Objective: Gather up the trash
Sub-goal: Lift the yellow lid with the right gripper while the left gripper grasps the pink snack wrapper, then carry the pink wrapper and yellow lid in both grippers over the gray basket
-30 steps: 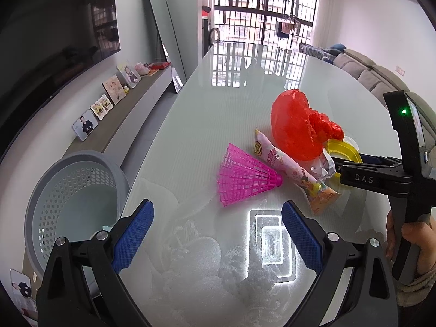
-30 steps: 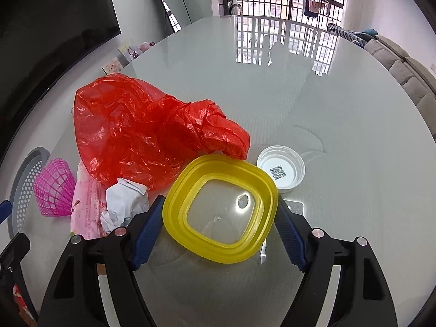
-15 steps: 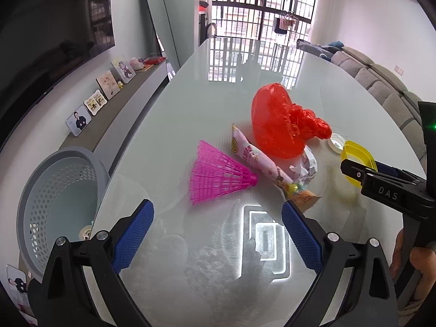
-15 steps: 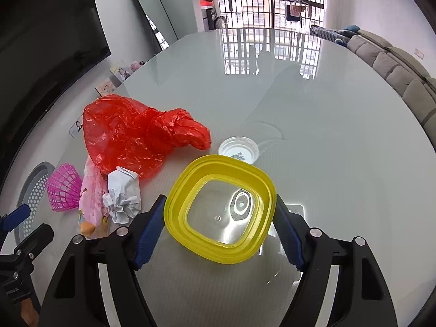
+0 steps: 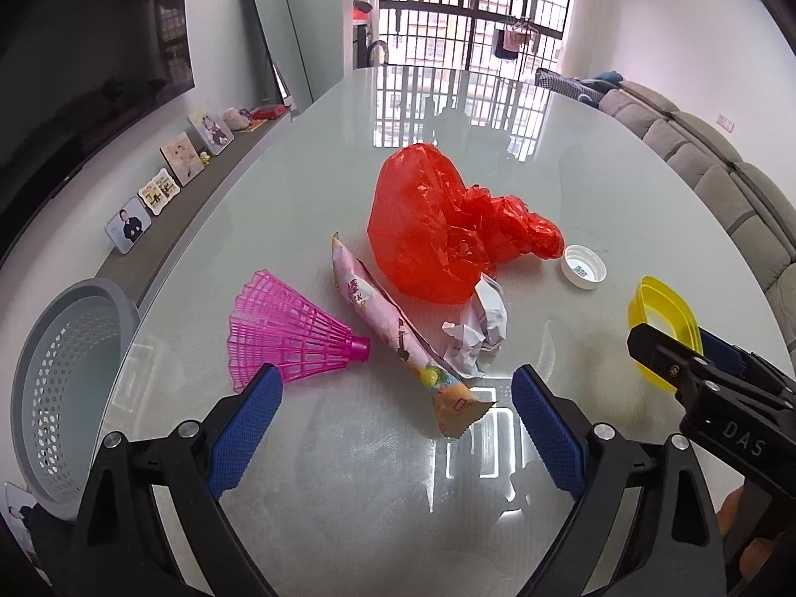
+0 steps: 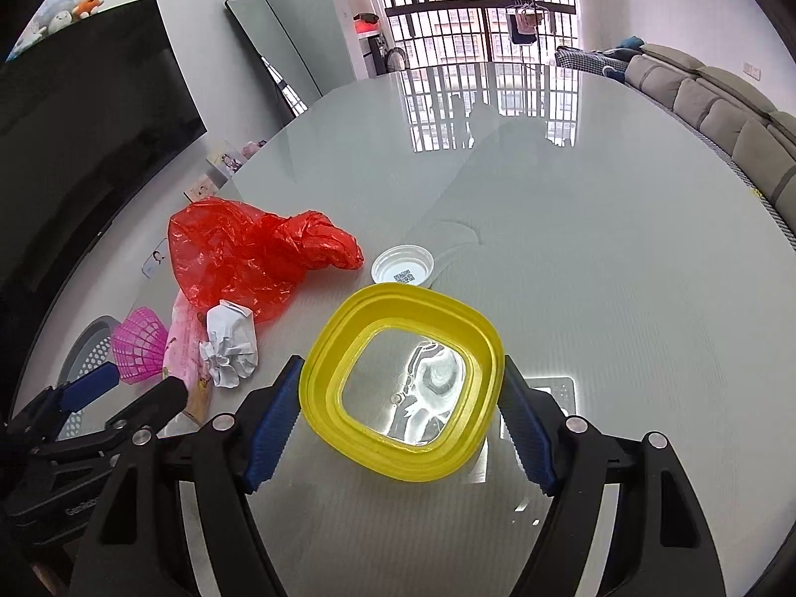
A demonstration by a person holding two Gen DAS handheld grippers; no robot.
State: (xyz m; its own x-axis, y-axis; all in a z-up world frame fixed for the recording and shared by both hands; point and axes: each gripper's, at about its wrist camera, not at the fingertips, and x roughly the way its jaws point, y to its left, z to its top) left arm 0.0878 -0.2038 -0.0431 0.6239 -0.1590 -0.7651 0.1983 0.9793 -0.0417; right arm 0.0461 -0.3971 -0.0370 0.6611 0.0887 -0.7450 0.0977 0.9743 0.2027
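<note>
On the glass table (image 5: 497,114) lie a red plastic bag (image 5: 438,229), a pink snack wrapper (image 5: 393,333), a crumpled white paper (image 5: 477,333), a pink shuttlecock (image 5: 288,333) and a white cap (image 5: 583,266). My left gripper (image 5: 395,428) is open and empty, hovering just short of the wrapper's near end. My right gripper (image 6: 400,413) is shut on a yellow lid (image 6: 403,383) with a clear centre, held above the table; it also shows at the right in the left wrist view (image 5: 664,326). The bag (image 6: 248,253), paper (image 6: 231,346), wrapper (image 6: 184,348), shuttlecock (image 6: 139,343) and cap (image 6: 403,268) show in the right wrist view.
A grey perforated bin (image 5: 64,383) stands on the floor left of the table. A low shelf with photo frames (image 5: 164,179) runs along the left wall under a dark TV. A sofa (image 5: 736,189) lines the right side. The left gripper shows in the right wrist view (image 6: 89,398).
Both grippers have drawn back and up from the pile. The right gripper has lifted the yellow lid off the table, away from the red bag.
</note>
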